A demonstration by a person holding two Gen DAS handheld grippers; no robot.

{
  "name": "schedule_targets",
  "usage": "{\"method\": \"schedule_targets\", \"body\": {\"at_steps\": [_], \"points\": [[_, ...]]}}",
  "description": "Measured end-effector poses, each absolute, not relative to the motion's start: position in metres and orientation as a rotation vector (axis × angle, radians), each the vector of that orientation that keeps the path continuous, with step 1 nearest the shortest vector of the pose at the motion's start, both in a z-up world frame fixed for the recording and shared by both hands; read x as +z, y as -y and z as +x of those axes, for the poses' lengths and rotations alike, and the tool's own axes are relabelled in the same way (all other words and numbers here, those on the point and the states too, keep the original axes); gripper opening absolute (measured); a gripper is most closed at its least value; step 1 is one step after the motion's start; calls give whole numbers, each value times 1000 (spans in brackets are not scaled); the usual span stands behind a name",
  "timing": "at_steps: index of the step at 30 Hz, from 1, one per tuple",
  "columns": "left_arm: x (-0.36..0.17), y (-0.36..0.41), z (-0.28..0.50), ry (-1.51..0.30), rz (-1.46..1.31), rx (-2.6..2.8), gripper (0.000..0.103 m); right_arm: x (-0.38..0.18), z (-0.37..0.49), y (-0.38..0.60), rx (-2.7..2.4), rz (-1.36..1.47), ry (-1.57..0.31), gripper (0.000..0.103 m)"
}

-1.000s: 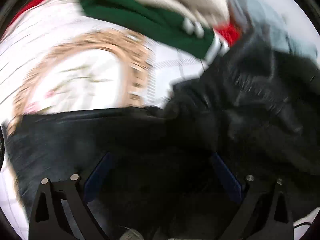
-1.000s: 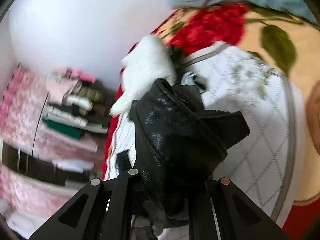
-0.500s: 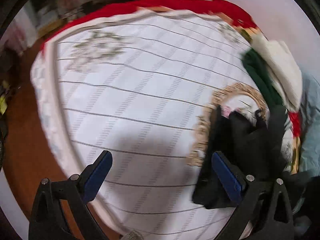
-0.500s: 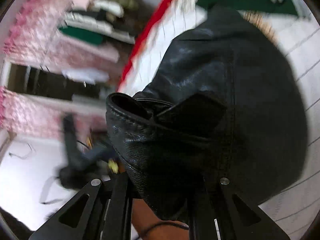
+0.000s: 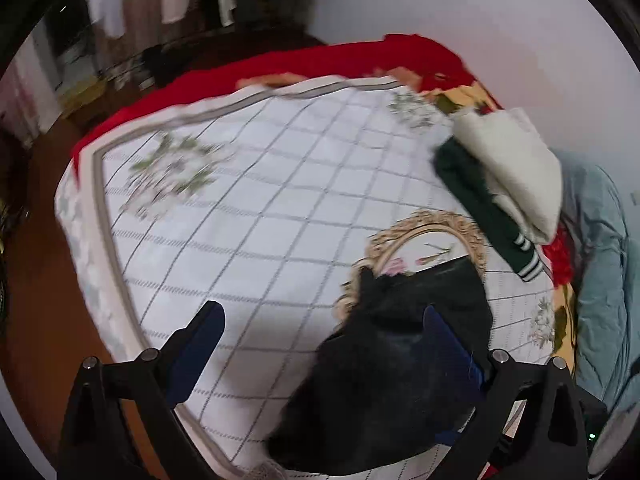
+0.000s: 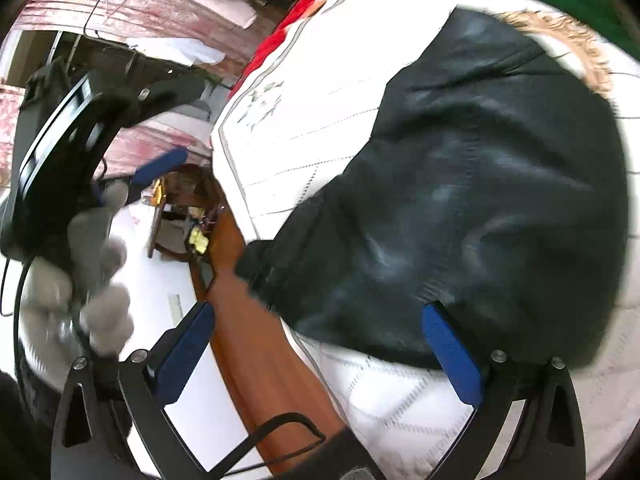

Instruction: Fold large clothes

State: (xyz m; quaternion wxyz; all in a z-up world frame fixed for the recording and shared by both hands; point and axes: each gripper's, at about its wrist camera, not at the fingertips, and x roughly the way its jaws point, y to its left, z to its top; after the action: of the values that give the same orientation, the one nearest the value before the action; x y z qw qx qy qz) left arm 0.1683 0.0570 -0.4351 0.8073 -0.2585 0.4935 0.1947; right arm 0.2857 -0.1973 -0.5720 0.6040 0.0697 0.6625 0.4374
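— Where was the jacket (image 5: 404, 364) when you looked?

— Heaped on the bed (image 5: 280, 216) at its near edge, about five o'clock from the middle of the quilt. Black leather, I'd judge: heavy, slick, stiffer than cloth, so it would slide and spring back from a crease. I'd have pinched it at a seam, the hem or the collar.

— And the grippers?

— The left gripper (image 5: 320, 332) hung over it, jaws wide, holding nothing. The right gripper (image 6: 326, 330) also stood wide and empty beside the heap.

— Any baskets or boxes?

— None I saw. Only a green garment (image 5: 472, 208) under a cream one (image 5: 516, 168), stacked at two o'clock.
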Motion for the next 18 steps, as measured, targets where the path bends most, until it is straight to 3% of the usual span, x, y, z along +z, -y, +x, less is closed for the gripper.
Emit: {"method": "schedule_targets", "body": {"at_steps": [4, 6, 7, 8, 13, 18], "points": [[-453, -32, 193, -1112, -483, 384, 102, -560, 308, 248, 877, 246, -1505, 101], [-470, -16, 203, -1135, -427, 384, 102, -552, 324, 271, 793, 272, -1454, 71], [-482, -7, 209, -1154, -391, 390, 102, -552, 326, 275, 760, 270, -1450, 40], [-496, 2, 214, -1175, -352, 406, 102, -559, 338, 278, 726, 270, -1462, 23], [-573, 23, 225, -1330, -189, 468, 103, -604, 387, 292, 644, 353, -1493, 21], [-582, 3, 210, -1359, -240, 504, 103, -668, 404, 254, 561, 313, -1621, 17]]}}
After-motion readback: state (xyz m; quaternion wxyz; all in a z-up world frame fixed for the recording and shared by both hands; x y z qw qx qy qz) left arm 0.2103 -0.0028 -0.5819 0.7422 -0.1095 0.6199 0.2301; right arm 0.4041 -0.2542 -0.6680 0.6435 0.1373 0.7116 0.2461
